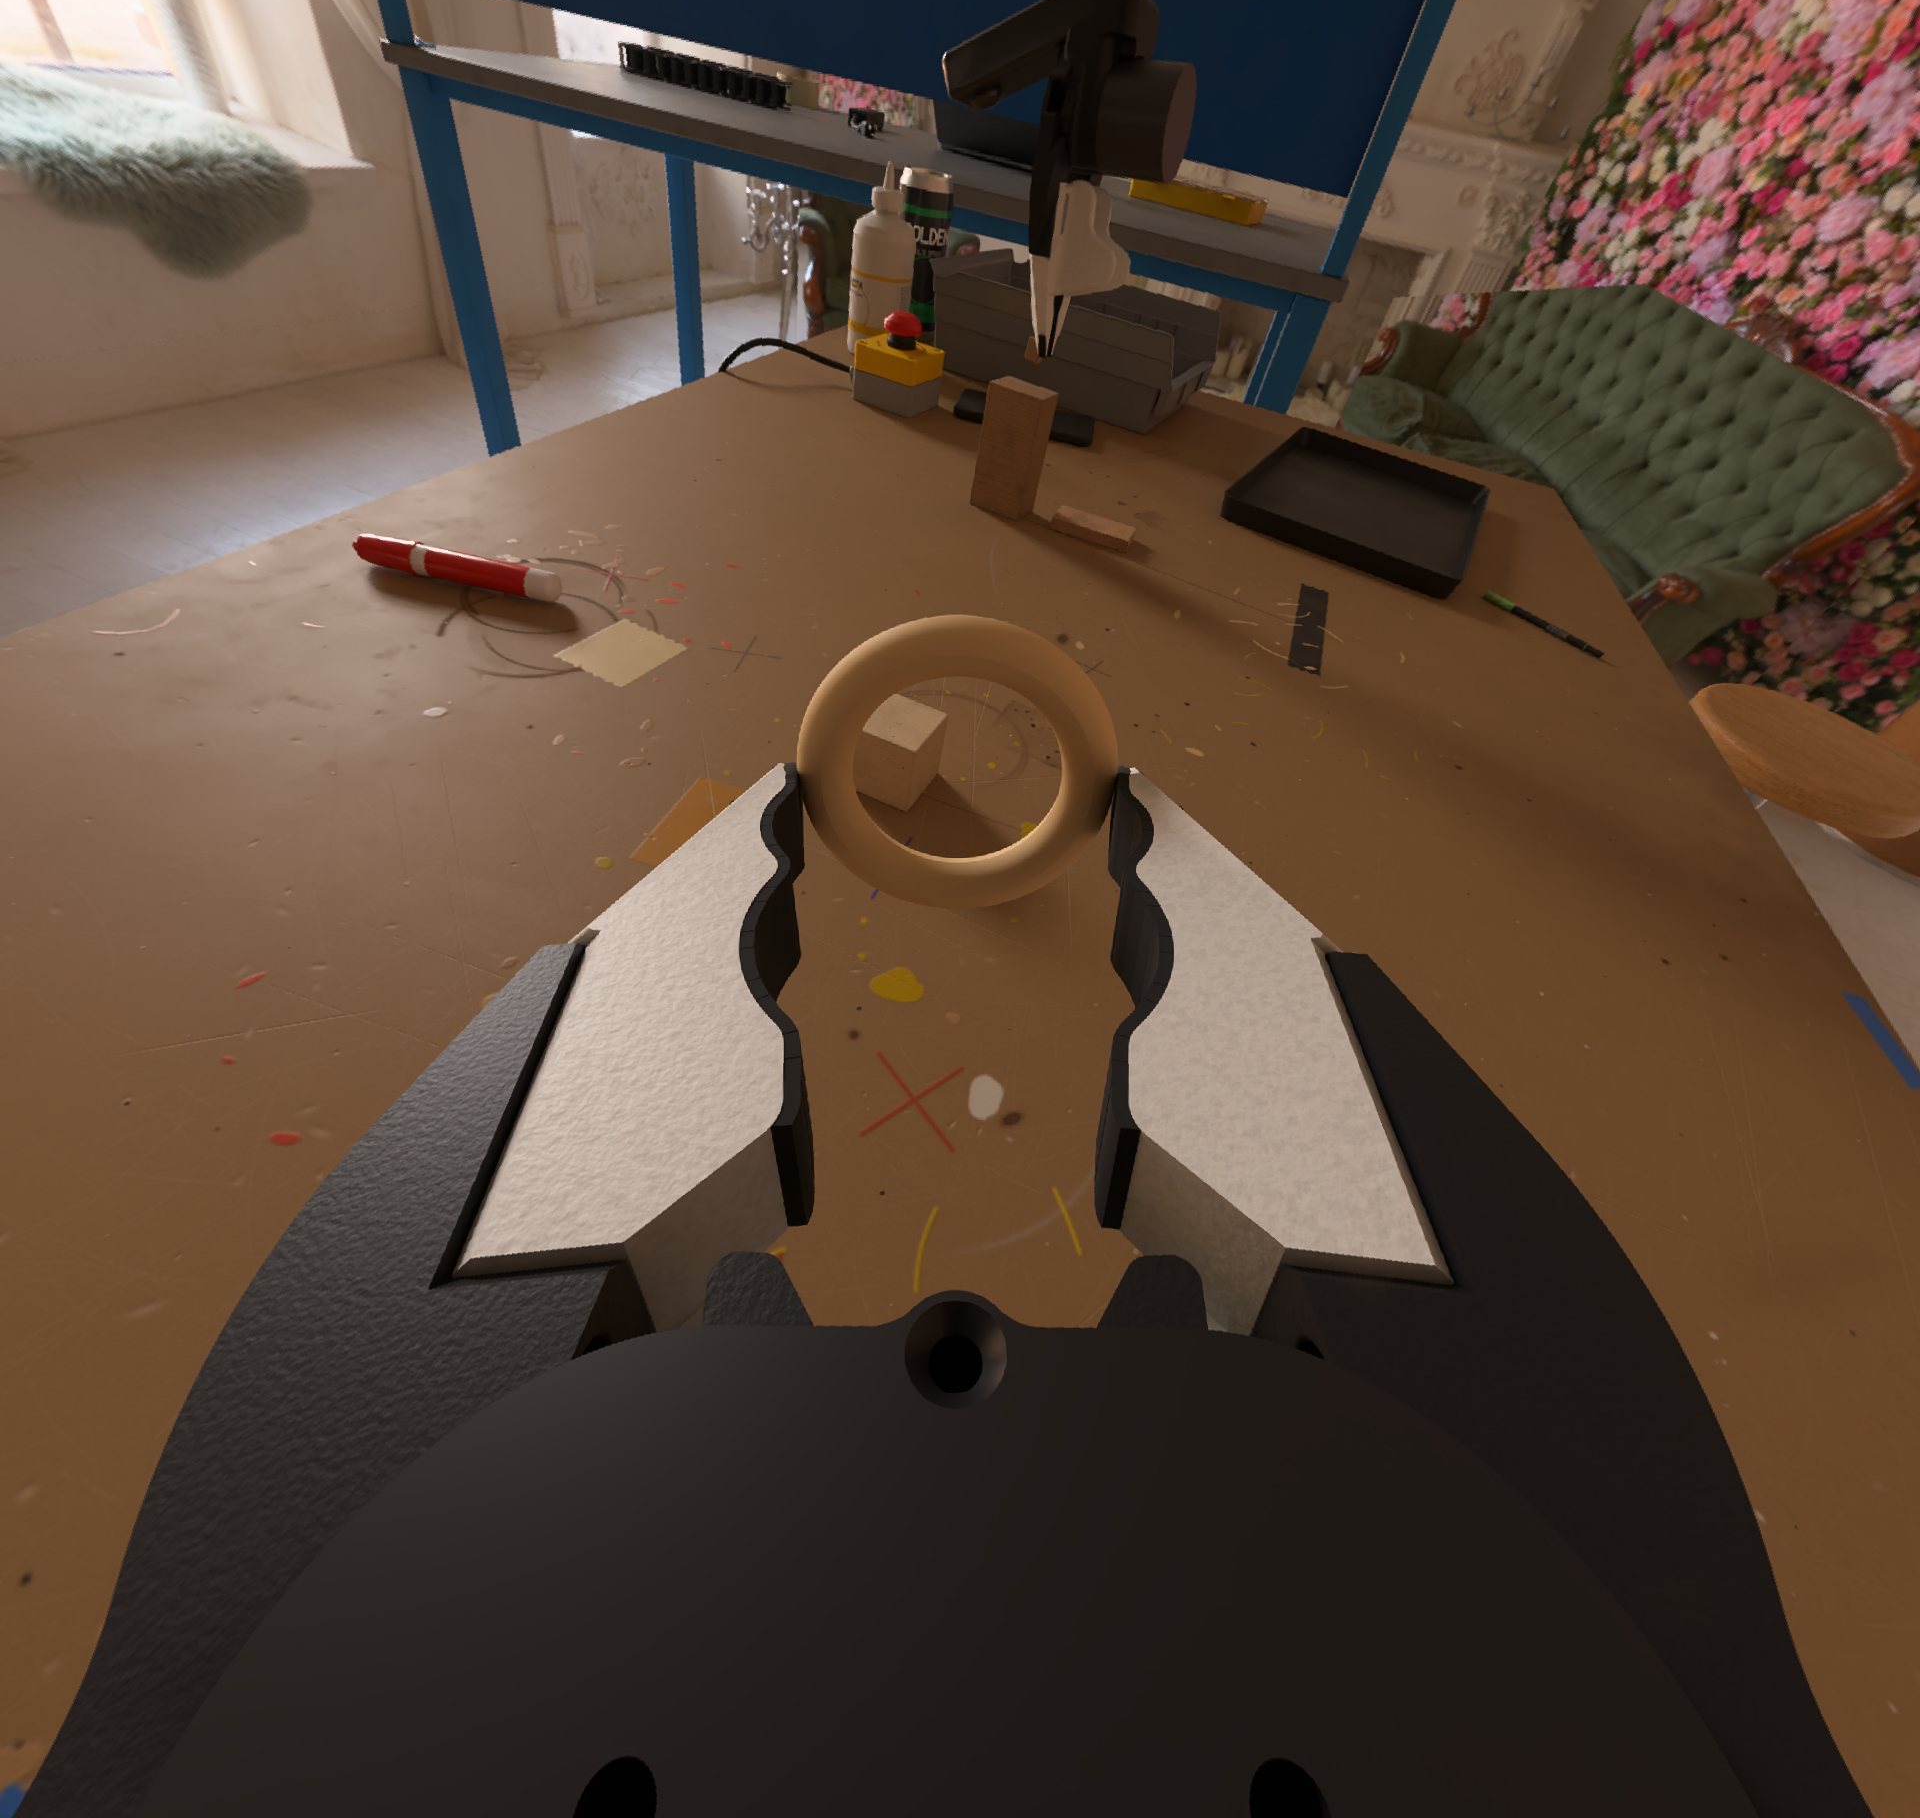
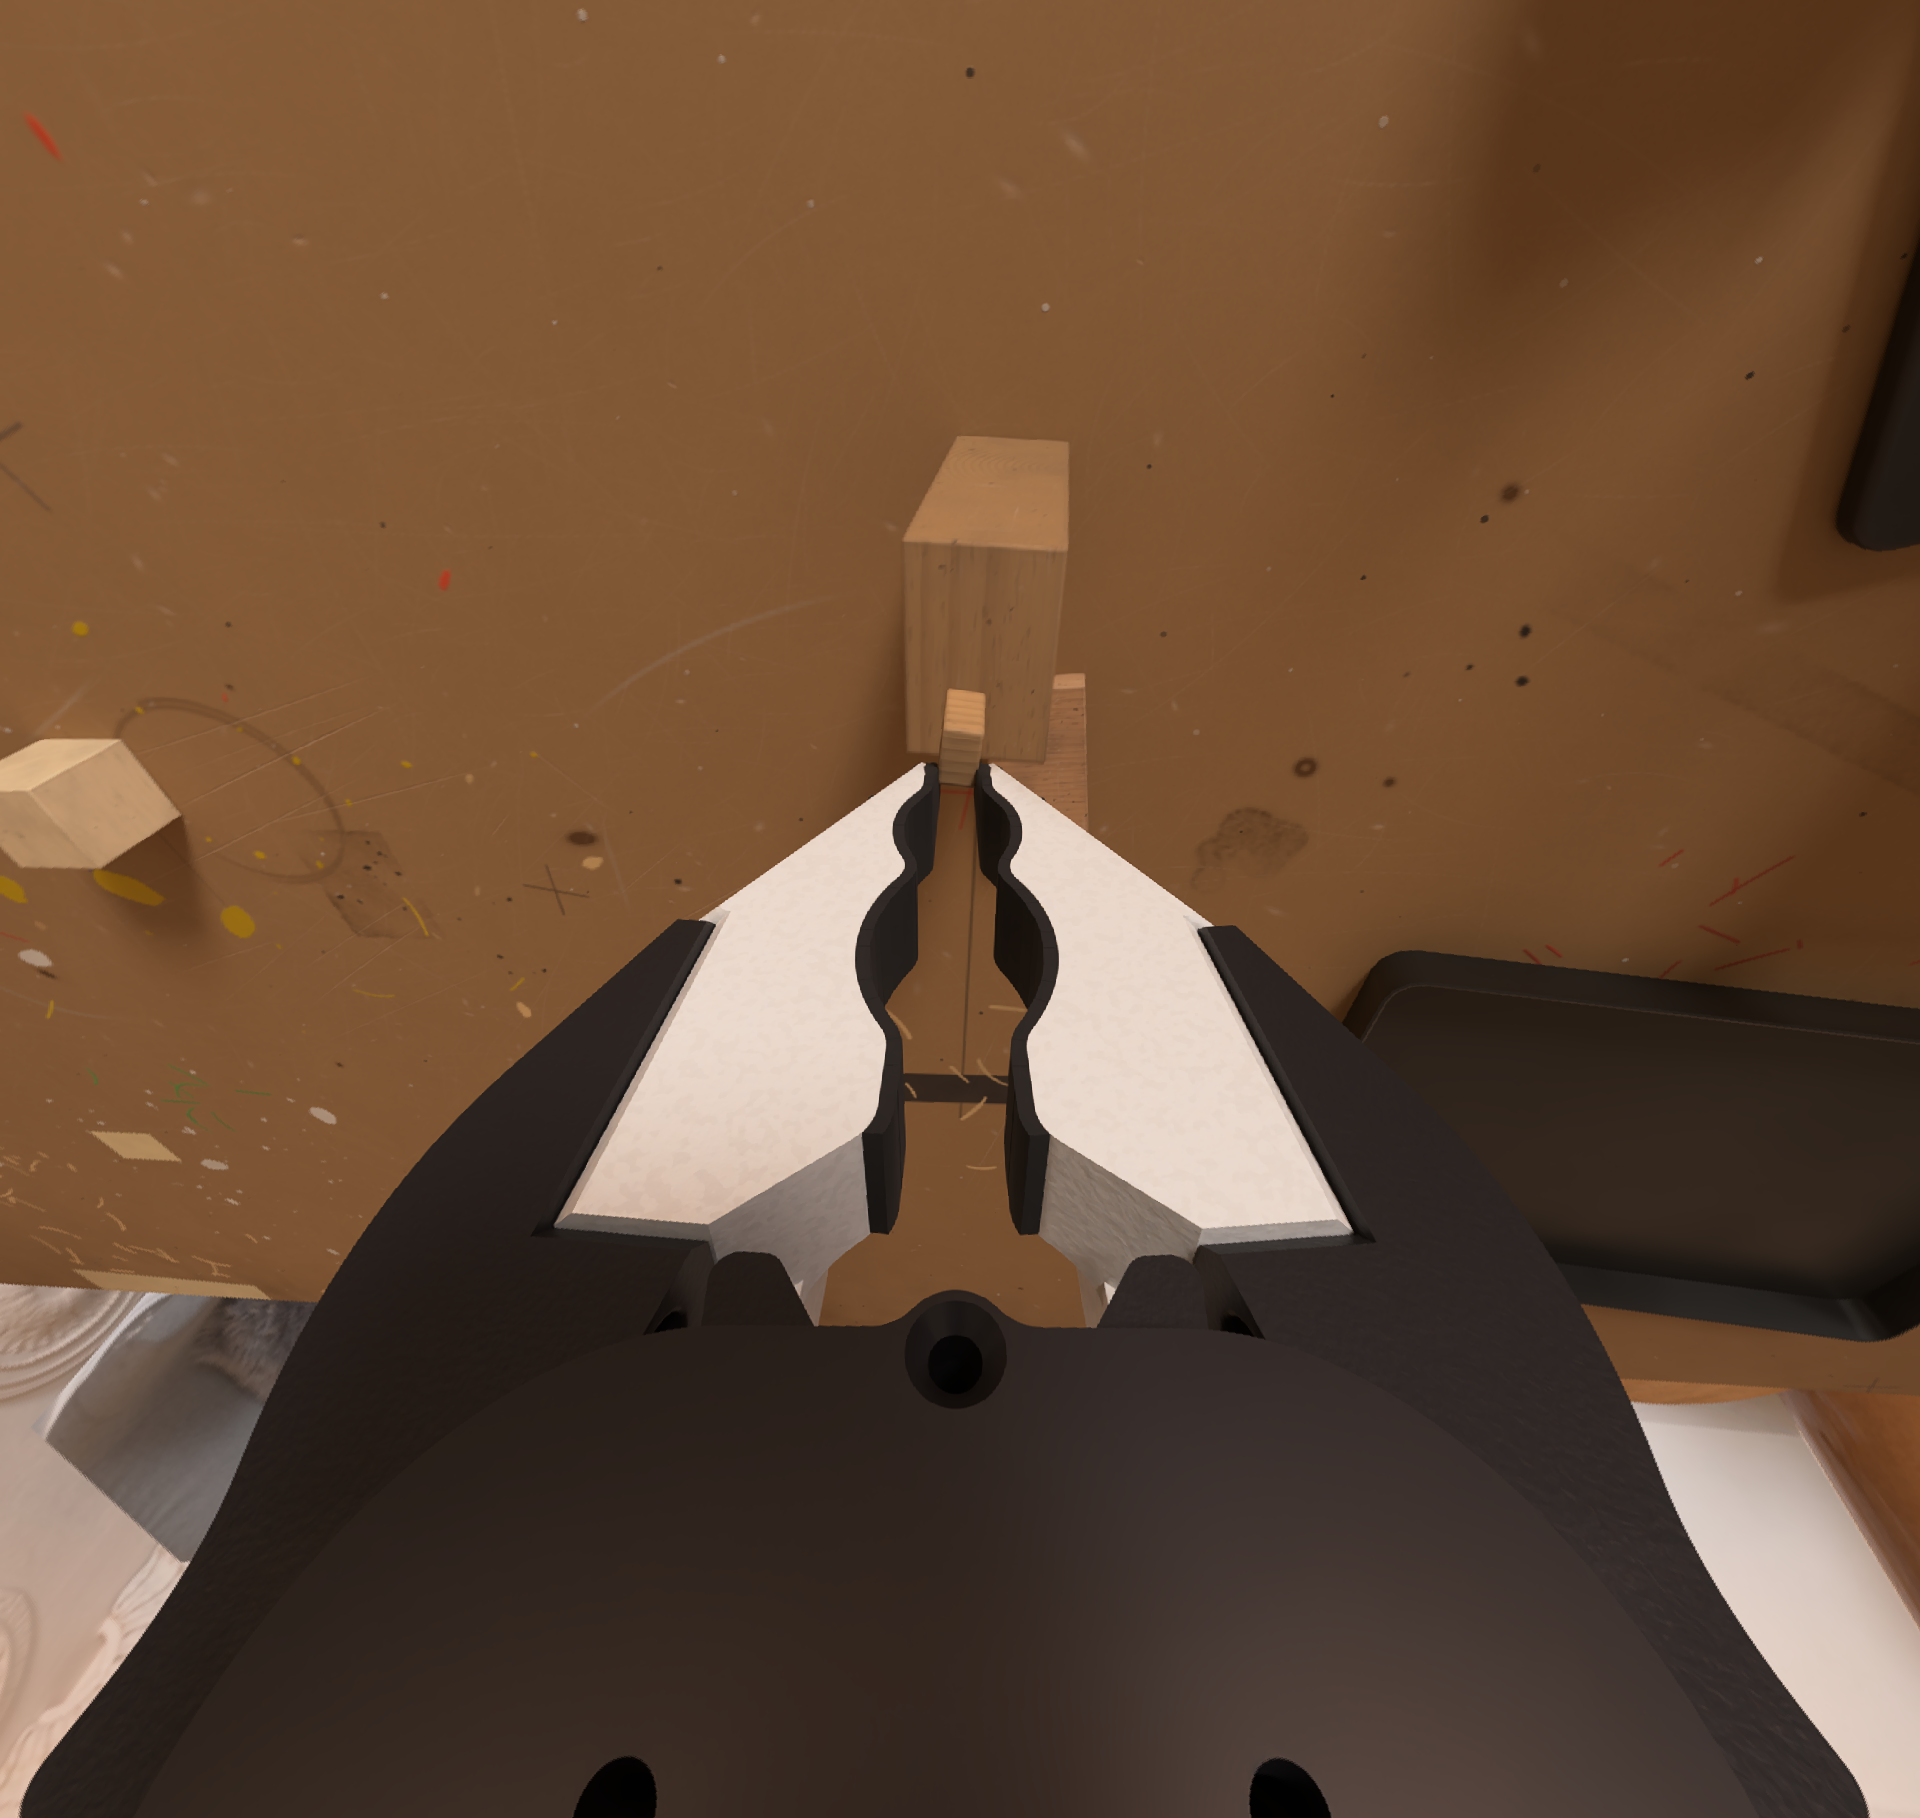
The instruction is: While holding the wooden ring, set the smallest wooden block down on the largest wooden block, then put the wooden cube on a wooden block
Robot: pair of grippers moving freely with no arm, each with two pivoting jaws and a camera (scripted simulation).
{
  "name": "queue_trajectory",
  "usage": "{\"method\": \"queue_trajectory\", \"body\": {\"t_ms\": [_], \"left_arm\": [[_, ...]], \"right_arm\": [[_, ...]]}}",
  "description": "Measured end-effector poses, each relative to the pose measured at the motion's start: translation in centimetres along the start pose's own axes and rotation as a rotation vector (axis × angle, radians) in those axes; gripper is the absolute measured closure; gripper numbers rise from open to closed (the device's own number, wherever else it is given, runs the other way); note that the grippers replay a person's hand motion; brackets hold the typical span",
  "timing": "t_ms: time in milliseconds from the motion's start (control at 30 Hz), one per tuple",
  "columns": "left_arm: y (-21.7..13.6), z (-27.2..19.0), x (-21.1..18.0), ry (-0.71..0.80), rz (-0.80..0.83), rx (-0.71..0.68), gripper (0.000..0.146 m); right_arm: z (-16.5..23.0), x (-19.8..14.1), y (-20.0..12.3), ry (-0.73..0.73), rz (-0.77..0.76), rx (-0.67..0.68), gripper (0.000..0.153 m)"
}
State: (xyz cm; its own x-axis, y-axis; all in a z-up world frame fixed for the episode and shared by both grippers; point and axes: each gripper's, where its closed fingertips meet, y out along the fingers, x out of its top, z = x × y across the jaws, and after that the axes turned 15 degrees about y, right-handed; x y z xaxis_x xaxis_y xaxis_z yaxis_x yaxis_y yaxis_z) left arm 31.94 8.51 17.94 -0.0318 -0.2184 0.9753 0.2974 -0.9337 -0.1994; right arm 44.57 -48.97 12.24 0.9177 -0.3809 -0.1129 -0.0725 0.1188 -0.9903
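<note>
While the wooden ring (image 1: 956, 760) sits pinched by its outer edge between the tips of the left gripper (image 1: 956, 792), dead centre of the left wrist view and lifted clear of the table (image 1: 312, 833), the real action is at the other end. The right gripper (image 2: 958, 776) has its fingertips clamped on the smallest wooden block (image 2: 963, 738), a tiny sliver poking out past the tips at mid-frame of the right wrist view. It hangs above the largest wooden block (image 2: 987, 615), which stands upright on end, so my guess is it's being lined up over that small top face for the drop. Pretty narrow landing spot, so it'll need to come down centred or it slides off.

A flat medium block (image 1: 1091, 527) lies touching the tall one's base. The wooden cube (image 2: 83, 802) waits at the left edge of that view, well apart, untouched. A black tray (image 2: 1662, 1124) sits lower right, and a red marker (image 1: 457, 566) is off in the left wrist view's middle left.
</note>
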Motion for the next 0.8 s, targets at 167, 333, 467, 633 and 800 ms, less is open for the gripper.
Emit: {"method": "queue_trajectory", "body": {"t_ms": [167,333,467,633,800], "left_arm": [[0.5,0.1,-0.3,-0.026,-0.002,-0.027,0.087],[0.5,0.0,-0.3,-0.025,0.002,-0.038,0.087],[-0.2,-0.3,0.2,-0.013,-0.008,-0.036,0.087],[-1.3,-1.2,1.5,0.017,-0.033,-0.033,0.087],[-2.9,-1.6,2.5,0.066,-0.036,0.013,0.087]], "right_arm": [[-0.3,0.6,1.3,0.009,0.025,-0.017,0.146],[-0.4,0.4,1.9,0.021,0.030,-0.023,0.114],[-0.8,0.3,0.5,0.012,-0.040,-0.055,0.065],[-0.6,-0.4,-4.0,-0.017,-0.192,-0.083,0.042],[2.2,-2.7,-9.4,-0.096,-0.339,-0.054,0.037]]}}
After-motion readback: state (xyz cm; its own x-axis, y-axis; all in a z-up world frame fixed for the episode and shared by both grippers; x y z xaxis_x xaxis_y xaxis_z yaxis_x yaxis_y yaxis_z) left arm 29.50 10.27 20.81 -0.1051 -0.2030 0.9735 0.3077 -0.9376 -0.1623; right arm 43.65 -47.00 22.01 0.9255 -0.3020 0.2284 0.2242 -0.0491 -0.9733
